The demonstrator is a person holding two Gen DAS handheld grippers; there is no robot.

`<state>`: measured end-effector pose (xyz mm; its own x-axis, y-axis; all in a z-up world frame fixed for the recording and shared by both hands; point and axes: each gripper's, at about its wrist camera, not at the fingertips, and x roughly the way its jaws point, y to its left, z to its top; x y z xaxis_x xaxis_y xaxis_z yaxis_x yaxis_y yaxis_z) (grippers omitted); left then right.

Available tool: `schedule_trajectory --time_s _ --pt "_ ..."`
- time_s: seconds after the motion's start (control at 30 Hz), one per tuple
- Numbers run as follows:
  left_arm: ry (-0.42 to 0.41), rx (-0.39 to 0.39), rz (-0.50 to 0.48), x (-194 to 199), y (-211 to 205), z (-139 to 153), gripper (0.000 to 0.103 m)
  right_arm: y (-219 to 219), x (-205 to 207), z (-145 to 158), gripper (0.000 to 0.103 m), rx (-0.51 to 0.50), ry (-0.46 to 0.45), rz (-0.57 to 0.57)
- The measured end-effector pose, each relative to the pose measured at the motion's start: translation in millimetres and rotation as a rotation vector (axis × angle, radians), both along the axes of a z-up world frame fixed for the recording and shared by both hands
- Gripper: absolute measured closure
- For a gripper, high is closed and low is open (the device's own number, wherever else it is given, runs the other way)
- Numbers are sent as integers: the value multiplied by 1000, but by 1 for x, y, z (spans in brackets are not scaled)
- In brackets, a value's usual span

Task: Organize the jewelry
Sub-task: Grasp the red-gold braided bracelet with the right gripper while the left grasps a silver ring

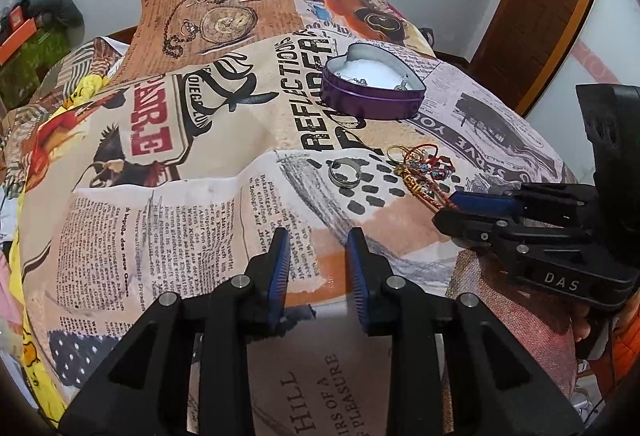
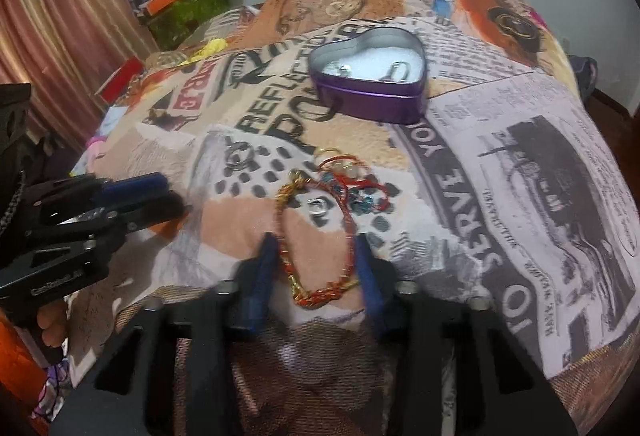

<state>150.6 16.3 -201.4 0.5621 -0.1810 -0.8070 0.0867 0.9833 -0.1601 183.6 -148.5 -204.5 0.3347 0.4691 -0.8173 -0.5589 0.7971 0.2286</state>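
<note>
The red-and-gold bracelet (image 2: 316, 256) lies on the newsprint-patterned blanket (image 2: 520, 196), looped between the spread fingers of my right gripper (image 2: 316, 264), jaws wide and not closed on it. A tangle of red cord and blue beads (image 2: 360, 192) sits just beyond at twelve o'clock. The purple heart-shaped tin (image 2: 368, 76) stands farther off at twelve. My left gripper (image 1: 318, 268) hovers with jaws parted, a silver ring (image 1: 343, 174) at twelve o'clock.
</note>
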Motion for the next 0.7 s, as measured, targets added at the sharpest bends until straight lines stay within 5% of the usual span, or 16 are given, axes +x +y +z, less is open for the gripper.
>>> schedule_trajectory --time_s 0.3,0.7 --pt "0 1 -1 0 0 0 75 6 -2 3 98 -9 -19 18" --pt "-11 9 -35 12 -8 7 75 -15 -3 36 99 67 -100 -69"
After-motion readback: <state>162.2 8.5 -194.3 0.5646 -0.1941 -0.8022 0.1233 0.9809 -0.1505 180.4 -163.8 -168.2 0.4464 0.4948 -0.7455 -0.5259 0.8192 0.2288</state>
